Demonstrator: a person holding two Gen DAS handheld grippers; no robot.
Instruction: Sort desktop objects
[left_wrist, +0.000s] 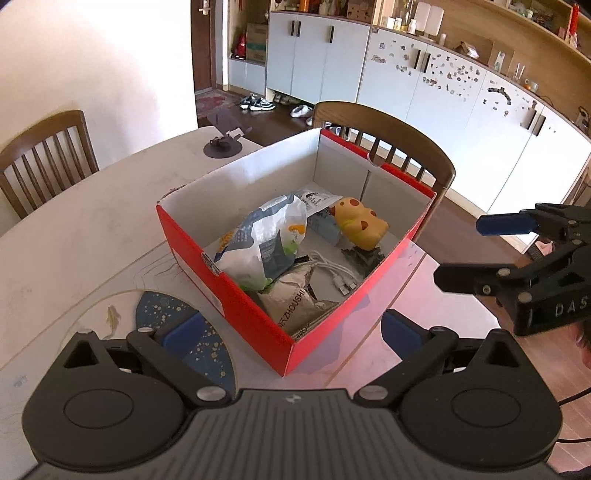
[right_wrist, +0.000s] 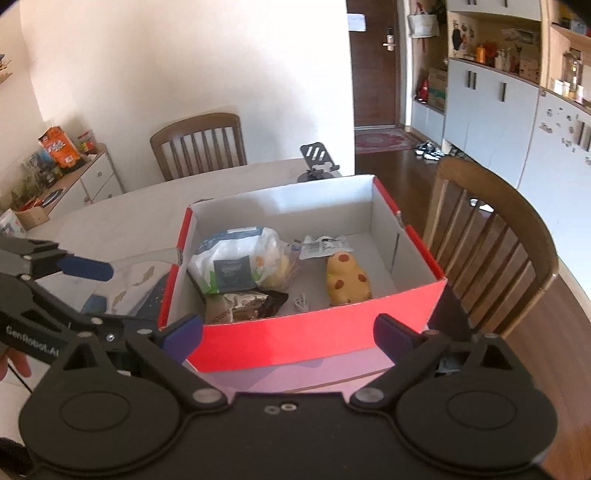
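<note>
A red cardboard box (left_wrist: 236, 295) with white inner walls stands open on the table. Inside lie a white-and-blue snack bag (left_wrist: 266, 240), a yellow spotted soft toy (left_wrist: 360, 225), a white cable (left_wrist: 332, 271), a brown packet (left_wrist: 295, 299) and a barcoded white packet (left_wrist: 317, 199). My left gripper (left_wrist: 291, 332) hangs open above the box's near corner, pads clear of it. My right gripper (right_wrist: 288, 332) stands open over the box's near wall (right_wrist: 295, 339), holding nothing. Each gripper shows in the other's view: the right gripper (left_wrist: 465, 251) beside the box, the left gripper (right_wrist: 98, 288) at its left.
A blue fish-patterned mat (left_wrist: 166, 310) lies against the box's left side. A dark phone stand (right_wrist: 319, 162) sits at the table's far end. Wooden chairs (left_wrist: 388, 129) (right_wrist: 199, 144) stand behind the pale table (left_wrist: 92, 229). The table edge drops off right of the box.
</note>
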